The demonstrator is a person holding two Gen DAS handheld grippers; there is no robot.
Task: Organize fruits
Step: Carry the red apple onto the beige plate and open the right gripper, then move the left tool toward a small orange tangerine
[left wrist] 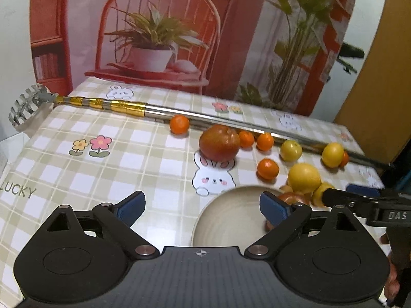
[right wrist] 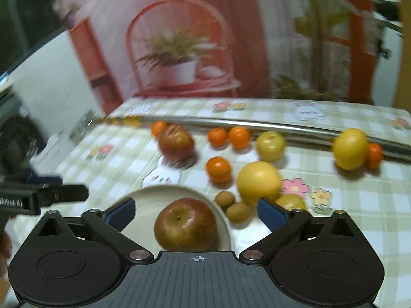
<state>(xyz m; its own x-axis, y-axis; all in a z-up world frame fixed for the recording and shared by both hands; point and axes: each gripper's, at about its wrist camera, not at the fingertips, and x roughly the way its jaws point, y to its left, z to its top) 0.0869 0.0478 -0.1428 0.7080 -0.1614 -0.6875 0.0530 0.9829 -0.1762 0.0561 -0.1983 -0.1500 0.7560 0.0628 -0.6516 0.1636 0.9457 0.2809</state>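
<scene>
The left gripper (left wrist: pixel 202 206) has its blue-padded fingers (left wrist: pixel 129 208) spread wide with nothing between them; it hangs over the checked, rabbit-printed tablecloth (left wrist: pixel 102 169) that covers the counter, with the round cream ceramic plate (left wrist: pixel 226 220) below and between the finger tips. The right gripper (right wrist: pixel 195 211) also has its fingers (right wrist: pixel 120 211) spread wide, clear of any object. In the right wrist view, a large red-and-green apple (right wrist: pixel 185 224) rests on the cream plate (right wrist: pixel 143 200), directly between the open fingers but touching neither pad. A second red apple (left wrist: pixel 219 142) sits on the tablecloth beyond the plate. Small orange mandarins (left wrist: pixel 179 124) lie near it, and one mandarin (right wrist: pixel 218 169) lies alone just beyond the plate. A large round yellow citrus fruit (right wrist: pixel 259 181) sits just right of the plate, with two small brown kiwifruits (right wrist: pixel 232 206) between it and the plate rim. A pale yellow-green apple (right wrist: pixel 270 145) and a yellow lemon-shaped fruit (right wrist: pixel 350 148) lie further back, the latter touching another mandarin. A long telescopic metal rod with gold bands and a clawed rake head (left wrist: pixel 154 109) lies diagonally across the counter behind the fruits. A printed backdrop showing a red chair and potted plant (left wrist: pixel 154 38) stands behind the counter. The right wrist view is motion-blurred.
</scene>
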